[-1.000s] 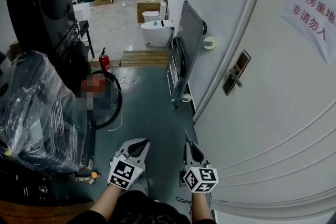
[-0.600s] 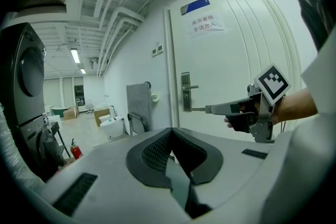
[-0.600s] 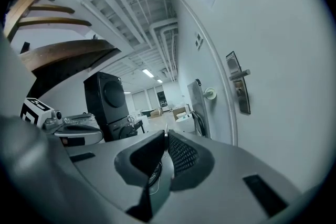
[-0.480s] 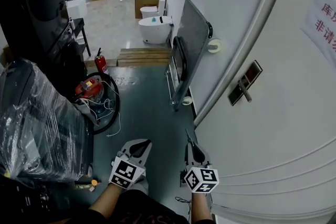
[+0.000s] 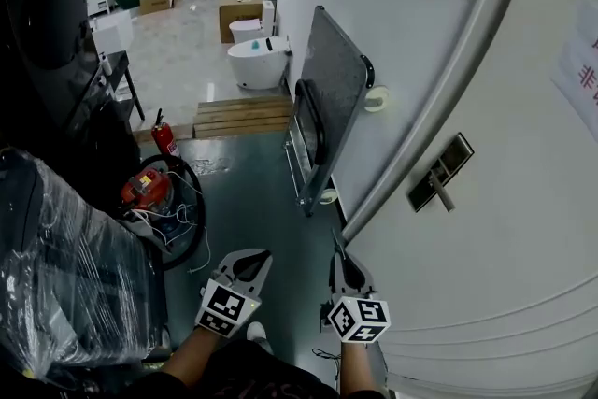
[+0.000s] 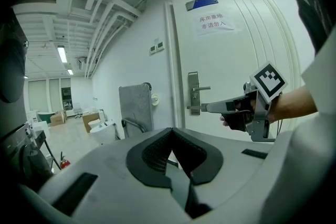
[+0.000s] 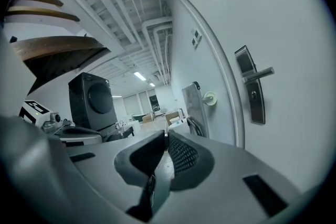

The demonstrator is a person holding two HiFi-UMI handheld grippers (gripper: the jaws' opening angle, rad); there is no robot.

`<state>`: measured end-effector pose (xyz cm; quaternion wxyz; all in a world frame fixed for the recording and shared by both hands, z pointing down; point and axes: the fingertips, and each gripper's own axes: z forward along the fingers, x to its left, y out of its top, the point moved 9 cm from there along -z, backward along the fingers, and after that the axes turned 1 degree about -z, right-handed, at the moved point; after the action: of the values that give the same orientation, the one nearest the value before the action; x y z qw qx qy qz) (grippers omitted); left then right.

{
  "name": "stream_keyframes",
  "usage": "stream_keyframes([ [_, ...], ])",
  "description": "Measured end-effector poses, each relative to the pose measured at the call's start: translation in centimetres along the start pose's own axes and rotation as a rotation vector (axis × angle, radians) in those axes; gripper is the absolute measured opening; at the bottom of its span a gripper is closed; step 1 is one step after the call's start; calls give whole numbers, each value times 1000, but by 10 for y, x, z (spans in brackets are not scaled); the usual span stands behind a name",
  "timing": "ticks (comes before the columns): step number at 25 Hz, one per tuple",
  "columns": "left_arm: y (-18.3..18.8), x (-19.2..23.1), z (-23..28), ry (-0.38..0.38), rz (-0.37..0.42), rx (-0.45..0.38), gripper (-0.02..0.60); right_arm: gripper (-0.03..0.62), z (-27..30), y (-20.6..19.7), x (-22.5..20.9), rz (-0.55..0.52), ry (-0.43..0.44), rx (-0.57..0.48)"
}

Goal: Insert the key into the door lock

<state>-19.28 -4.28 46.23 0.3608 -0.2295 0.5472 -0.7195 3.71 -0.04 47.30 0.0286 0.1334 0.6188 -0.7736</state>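
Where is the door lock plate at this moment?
In the head view, the lock plate is on the white door at the right, ahead of the right gripper and apart from it.

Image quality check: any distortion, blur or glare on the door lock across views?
Head view: evenly lit, door frame bowed by the lens, door lock sharp. Left gripper view: heavy fisheye, lock small but crisp, dark edges. Right gripper view: round black vignette, lock clear, no glare; key is a soft edge-on sliver.
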Motion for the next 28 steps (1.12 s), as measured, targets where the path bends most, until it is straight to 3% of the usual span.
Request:
stream_keyframes([
  [11, 9, 36, 27, -75, 37, -16, 12, 80, 28, 10, 1, 24, -82, -43],
  [28, 21, 37, 90, -199, 77, -15, 12, 80, 39, 18, -42, 84, -196, -85],
])
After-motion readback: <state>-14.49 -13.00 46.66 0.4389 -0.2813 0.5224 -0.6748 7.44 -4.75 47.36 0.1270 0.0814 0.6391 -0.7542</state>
